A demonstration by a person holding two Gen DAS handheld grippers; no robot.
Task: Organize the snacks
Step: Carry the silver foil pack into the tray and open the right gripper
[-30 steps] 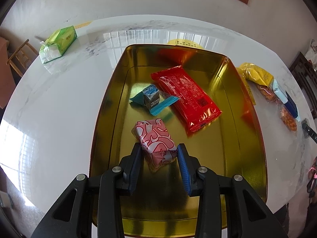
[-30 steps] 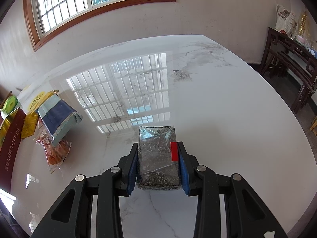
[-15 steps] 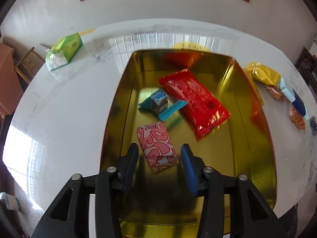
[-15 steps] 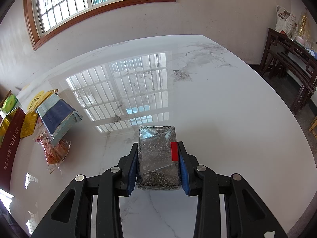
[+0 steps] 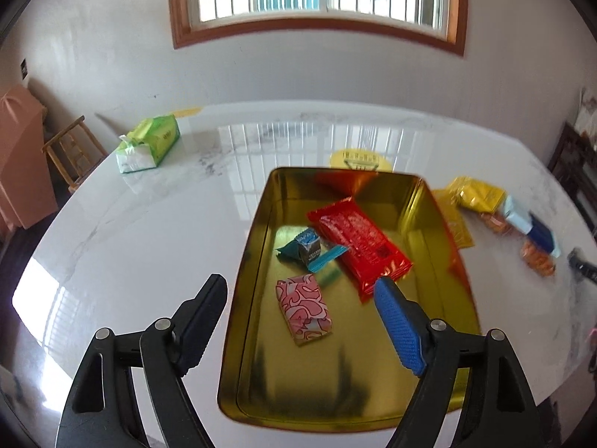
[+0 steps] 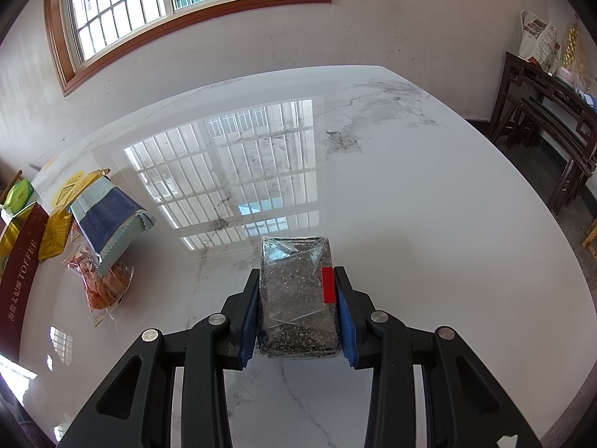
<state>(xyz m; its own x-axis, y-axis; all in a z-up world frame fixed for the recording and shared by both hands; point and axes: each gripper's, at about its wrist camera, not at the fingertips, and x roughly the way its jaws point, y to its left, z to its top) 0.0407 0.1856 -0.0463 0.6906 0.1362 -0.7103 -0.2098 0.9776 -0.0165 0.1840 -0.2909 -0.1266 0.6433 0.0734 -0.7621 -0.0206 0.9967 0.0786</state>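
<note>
Black arms with blue pads frame both views. The left tool (image 5: pixel 300 300) stands wide apart, its jaws having just been opening, and it holds nothing: the pink patterned packet (image 5: pixel 303 310) lies free on the floor of the gold tin tray (image 5: pixel 440 254), seen between the two fingers but touched by neither. Just beyond it in the tray sits a small teal wrapped snack (image 5: pixel 306 249), and beside that, to the right, a long red packet (image 5: pixel 360 240) lies at a slant, its near end close to the right finger. The tray rests on the glossy white marble tabletop (image 5: pixel 149 231). Further out, to the right of the tray, a yellow bag (image 5: pixel 479 196), a blue-and-white pack (image 5: pixel 530 226) and a clear bag of orange snacks (image 5: pixel 537 259) lie close together; far left, near the tabletop's edge, stands a green tissue pack (image 5: pixel 149 145).

The right tool (image 6: pixel 297 311) is narrowed onto a clear-wrapped dark speckled bar (image 6: pixel 296 298) with a red sticker, both pads pressed to its long sides, just over the bare tabletop. Off to its left lie the blue-and-white pack and the orange snacks, well apart from it.
</note>
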